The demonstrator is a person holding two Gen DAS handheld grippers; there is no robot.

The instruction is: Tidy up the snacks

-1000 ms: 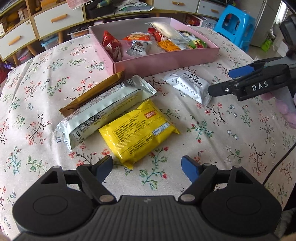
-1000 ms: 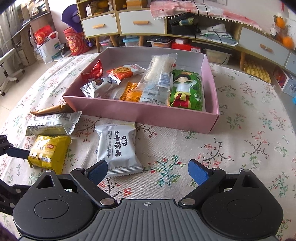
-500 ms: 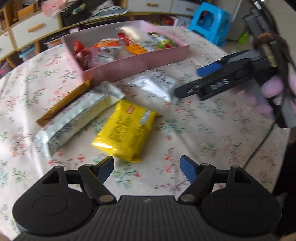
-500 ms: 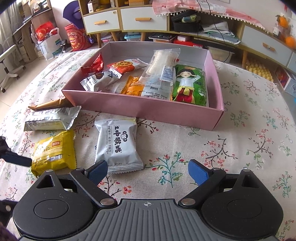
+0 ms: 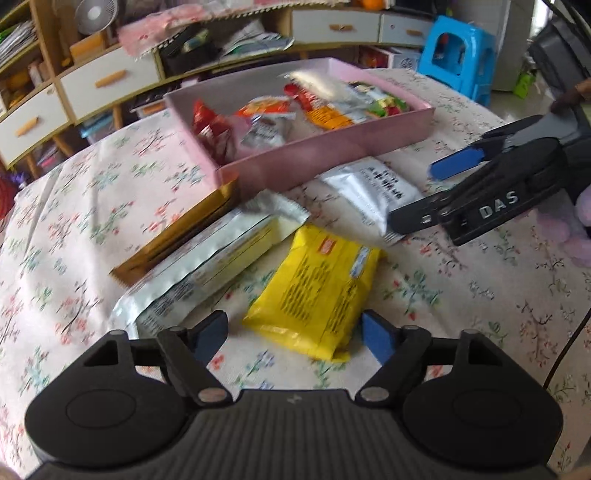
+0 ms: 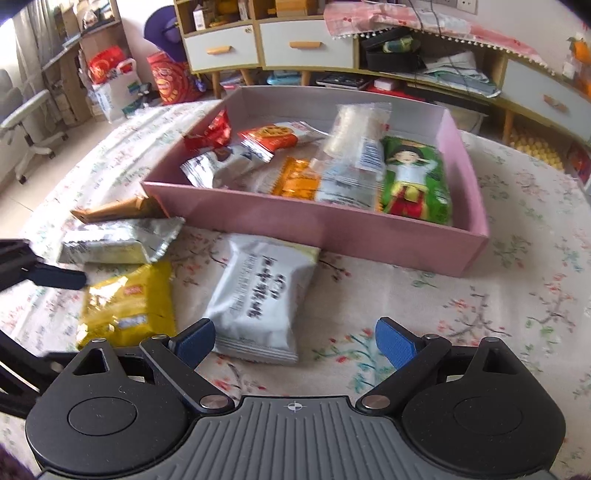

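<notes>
Both hand-held grippers hover with fingers apart over loose snacks on the floral-cloth worktop [image 6: 517, 314].

The left hand-held gripper [image 5: 295, 332] frames the yellow foil snack packet [image 5: 317, 288]; the right hand-held gripper [image 6: 295, 341] sits just above the white plastic snack pouch [image 6: 262, 299], near the pink cardboard box [image 6: 332, 229] of snacks.

Room clutter around the floral tablecloth [image 6: 517, 302]

Behind the cloth-covered table runs a low cabinet with white drawers [image 6: 306, 50] and orange handles; a pink fringed cloth [image 6: 417, 20] and a black case [image 6: 391, 55] lie on top of it. Left of the cabinet stand red bags [image 6: 173, 79] and a white office chair [image 6: 29, 125]. A blue plastic stool [image 5: 460, 59] stands at the cabinet's right end, and a small fan [image 5: 90, 14] sits on its shelving.
</notes>
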